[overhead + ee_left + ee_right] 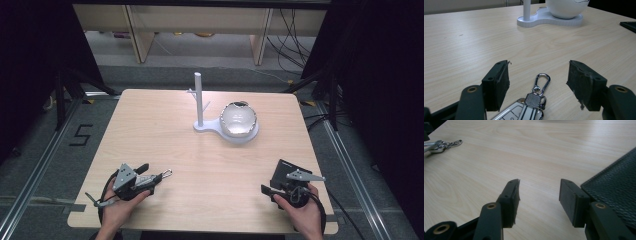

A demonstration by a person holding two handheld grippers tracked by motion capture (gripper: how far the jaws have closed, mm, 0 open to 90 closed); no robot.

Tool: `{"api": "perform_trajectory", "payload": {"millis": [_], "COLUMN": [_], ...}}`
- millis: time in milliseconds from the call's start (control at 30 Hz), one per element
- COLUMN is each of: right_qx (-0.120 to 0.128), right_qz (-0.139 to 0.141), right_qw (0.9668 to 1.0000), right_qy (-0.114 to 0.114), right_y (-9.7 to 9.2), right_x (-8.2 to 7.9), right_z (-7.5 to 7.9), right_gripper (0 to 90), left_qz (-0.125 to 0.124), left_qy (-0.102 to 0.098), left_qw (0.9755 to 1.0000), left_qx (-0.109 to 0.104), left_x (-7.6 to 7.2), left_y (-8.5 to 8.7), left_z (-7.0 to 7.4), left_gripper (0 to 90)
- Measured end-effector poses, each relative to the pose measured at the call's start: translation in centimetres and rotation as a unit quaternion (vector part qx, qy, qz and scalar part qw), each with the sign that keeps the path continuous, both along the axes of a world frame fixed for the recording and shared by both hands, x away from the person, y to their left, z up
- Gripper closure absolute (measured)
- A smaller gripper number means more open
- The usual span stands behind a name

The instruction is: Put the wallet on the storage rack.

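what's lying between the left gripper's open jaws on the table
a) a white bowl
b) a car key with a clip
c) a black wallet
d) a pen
b: in the left gripper view the car key with its silver clip lies on the table between the open jaws of the left gripper, pads not touching it.
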State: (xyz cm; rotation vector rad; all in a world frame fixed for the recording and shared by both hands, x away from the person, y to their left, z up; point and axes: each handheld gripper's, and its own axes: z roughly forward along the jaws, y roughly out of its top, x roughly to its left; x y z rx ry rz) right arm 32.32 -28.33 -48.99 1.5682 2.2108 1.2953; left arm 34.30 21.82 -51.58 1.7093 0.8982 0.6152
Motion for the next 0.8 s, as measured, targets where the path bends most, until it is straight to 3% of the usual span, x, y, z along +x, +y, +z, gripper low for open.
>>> {"api": "perform_trajectory", "payload": {"millis": [67,100,133,167,233,267,300,333,367,400,433,467,500,533,567,600,633,667,700,733,767,800], "right_qx": [-0.007,-0.019,-0.026,-0.026,-0.034,-0.034,-0.011,-0.045,-0.036,-0.044,-0.056,-0.063,-0.079,-0.064,-0.064,-0.060,-0.097,-0.097,-0.067,-0.053,-0.073,-0.058], "right_qz": [-0.003,-0.006,-0.022,-0.022,-0.044,-0.044,-0.072,-0.066,-0.086,-0.095,-0.085,-0.111,-0.100,-0.133,-0.133,-0.150,-0.122,-0.122,-0.152,-0.162,-0.137,-0.166], "right_qw": [1.0000,0.9998,0.9994,0.9994,0.9983,0.9983,0.9956,0.9958,0.9936,0.9919,0.9924,0.9846,0.9841,0.9754,0.9754,0.9691,0.9724,0.9724,0.9673,0.9617,0.9676,0.9623], "right_qy": [0.001,-0.003,0.008,0.008,0.018,0.018,0.058,0.044,0.063,0.071,0.070,0.120,0.124,0.164,0.164,0.186,0.174,0.174,0.192,0.215,0.199,0.207], "right_y": [-0.3,-0.8,-1.7,-1.7,-3.4,-3.4,-3.5,-5.1,-5.5,-6.1,-6.8,-7.1,-7.8,-7.9,-7.9,-8.1,-9.5,-9.5,-9.6,-9.6,-10.4,-10.2], "right_x": [0.1,0.3,0.4,0.4,0.7,0.7,0.3,0.8,0.8,0.9,1.2,1.3,1.5,1.5,1.5,1.7,2.4,2.4,2.9,3.4,4.0,4.3], "right_z": [0.2,0.3,0.7,0.7,1.5,1.5,2.1,2.4,2.6,2.8,2.9,3.3,3.4,3.9,3.9,4.0,4.0,4.0,3.9,4.0,3.6,3.5], "right_gripper": [52.1,53.1,54.1,54.1,54.6,54.6,55.0,55.0,55.0,54.9,54.9,54.9,55.0,55.0,55.0,55.1,55.8,55.8,56.9,57.6,58.9,60.3], "left_qz": [0.001,0.017,0.015,0.026,0.039,0.034,0.042,0.040,0.040,0.039,0.045,0.044,0.044,0.044,0.043,0.043,0.036,0.036,0.036,0.039,0.046,0.045], "left_qy": [-0.002,0.008,0.000,0.002,0.005,-0.003,0.003,-0.002,-0.002,-0.002,0.004,0.004,0.004,0.004,0.004,0.003,-0.002,-0.002,-0.001,-0.001,0.005,0.006], "left_qw": [1.0000,0.9998,0.9999,0.9996,0.9992,0.9993,0.9990,0.9990,0.9990,0.9990,0.9989,0.9989,0.9989,0.9989,0.9989,0.9989,0.9992,0.9992,0.9991,0.9990,0.9987,0.9987], "left_qx": [-0.001,-0.003,-0.006,-0.009,-0.012,-0.013,-0.014,-0.017,-0.020,-0.019,-0.016,-0.016,-0.016,-0.016,-0.018,-0.019,-0.020,-0.020,-0.022,-0.023,-0.021,-0.023], "left_x": [0.1,-0.1,0.1,0.0,-0.1,0.1,0.0,0.0,0.0,0.1,-0.1,-0.1,-0.1,-0.1,-0.1,-0.1,0.0,0.0,0.0,0.0,-0.1,-0.2], "left_y": [0.1,0.2,0.3,0.5,0.7,0.8,0.9,1.0,1.1,1.1,1.1,1.1,1.1,1.1,1.1,1.1,1.1,1.2,1.2,1.3,1.3,1.3], "left_z": [0.1,0.2,0.2,0.2,0.2,0.1,0.2,0.0,0.0,0.0,0.0,-0.1,-0.1,-0.1,-0.1,-0.2,-0.2,-0.2,-0.2,-0.2,-0.1,-0.1], "left_gripper": [33.1,33.2,33.3,33.3,33.5,33.5,33.5,33.8,33.8,33.9,33.9,34.0,34.0,34.0,34.0,34.0,34.1,34.1,34.1,34.2,34.2,34.1]}}
